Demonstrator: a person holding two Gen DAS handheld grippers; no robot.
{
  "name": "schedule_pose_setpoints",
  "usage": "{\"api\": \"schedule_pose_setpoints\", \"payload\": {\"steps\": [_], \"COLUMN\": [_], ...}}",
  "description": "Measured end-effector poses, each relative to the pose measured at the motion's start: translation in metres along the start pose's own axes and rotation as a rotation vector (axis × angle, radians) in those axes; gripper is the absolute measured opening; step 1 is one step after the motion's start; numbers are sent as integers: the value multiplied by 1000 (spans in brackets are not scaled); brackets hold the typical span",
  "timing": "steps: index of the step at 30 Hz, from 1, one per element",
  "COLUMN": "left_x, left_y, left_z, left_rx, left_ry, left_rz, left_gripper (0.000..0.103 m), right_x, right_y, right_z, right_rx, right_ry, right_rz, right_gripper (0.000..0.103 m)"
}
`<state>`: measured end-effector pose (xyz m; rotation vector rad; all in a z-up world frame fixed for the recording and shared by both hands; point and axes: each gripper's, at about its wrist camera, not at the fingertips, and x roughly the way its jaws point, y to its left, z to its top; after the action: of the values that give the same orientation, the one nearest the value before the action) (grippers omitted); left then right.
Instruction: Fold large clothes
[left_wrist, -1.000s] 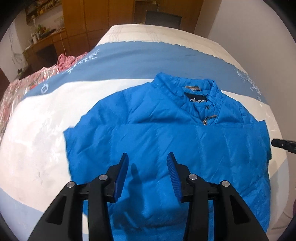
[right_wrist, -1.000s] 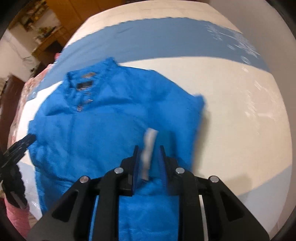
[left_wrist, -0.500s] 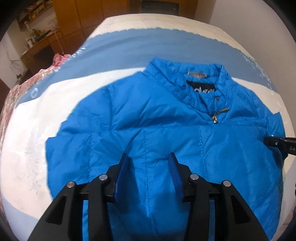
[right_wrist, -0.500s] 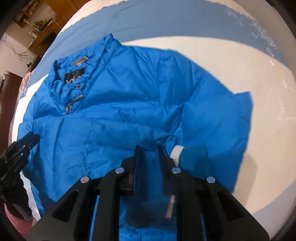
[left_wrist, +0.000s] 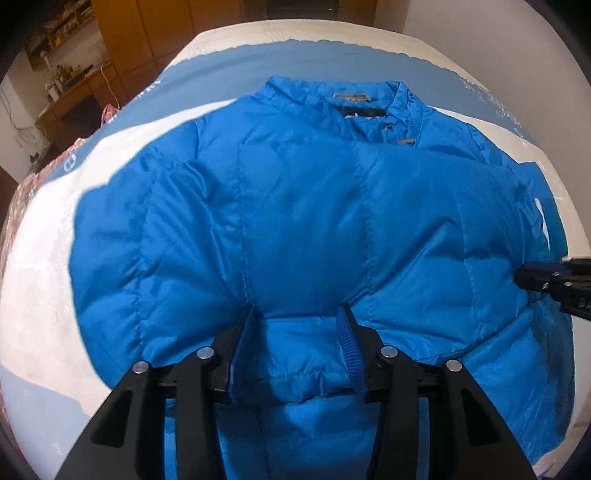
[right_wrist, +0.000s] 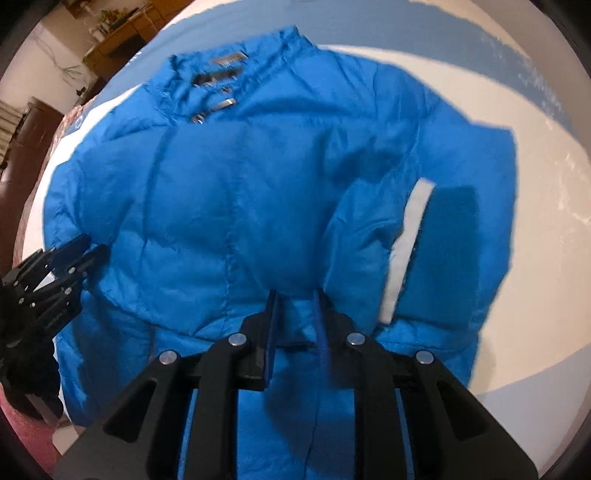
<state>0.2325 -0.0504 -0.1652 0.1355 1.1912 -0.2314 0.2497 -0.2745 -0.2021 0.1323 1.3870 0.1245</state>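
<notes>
Two tongs are dug into the blue jacket (left_wrist: 303, 229): left tongs (left_wrist: 299, 321) spread wide, right tongs (right_wrist: 295, 306) clamped on fabric; the near hem is hidden on the bed (left_wrist: 44, 229).

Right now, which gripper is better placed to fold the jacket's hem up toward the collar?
Right. The right gripper looks pinched on a fold of the blue jacket near the hem, so it can lift straight away. The left gripper has its jaws wide apart, fabric between them, and must close first.
</notes>
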Motion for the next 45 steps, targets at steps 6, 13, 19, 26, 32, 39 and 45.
{"api": "schedule_pose_setpoints", "payload": {"steps": [6,13,19,26,32,39,45], "left_x": [-22,-107,-129,-137,-130,-116,-109], "left_y": [13,58,91,92,85,77,68], "left_z": [-4,-68,-160,-228,-259,-271,-273], "left_rx": [-45,-57,-143,-244,-294,-350,-385], "left_ry": [-5,-58,44,114,149,171,172], "left_rz": [-13,68,100,42,14,-63,-114], "left_gripper": [46,64,70,70,71,71,66], "right_x": [-32,-94,-106,-107,-90,-69,-60], "right_y": [-10,-29,-48,-66,-77,-80,-79], "right_z": [-14,-92,-172,-247,-287,-301,-296], "right_rx": [28,3,59,105,132,144,135], "right_ry": [-58,-127,-111,-52,15,59,66], "right_rz": [65,49,9,47,121,198,247], "right_gripper": [21,28,39,53,57,57,50]}}
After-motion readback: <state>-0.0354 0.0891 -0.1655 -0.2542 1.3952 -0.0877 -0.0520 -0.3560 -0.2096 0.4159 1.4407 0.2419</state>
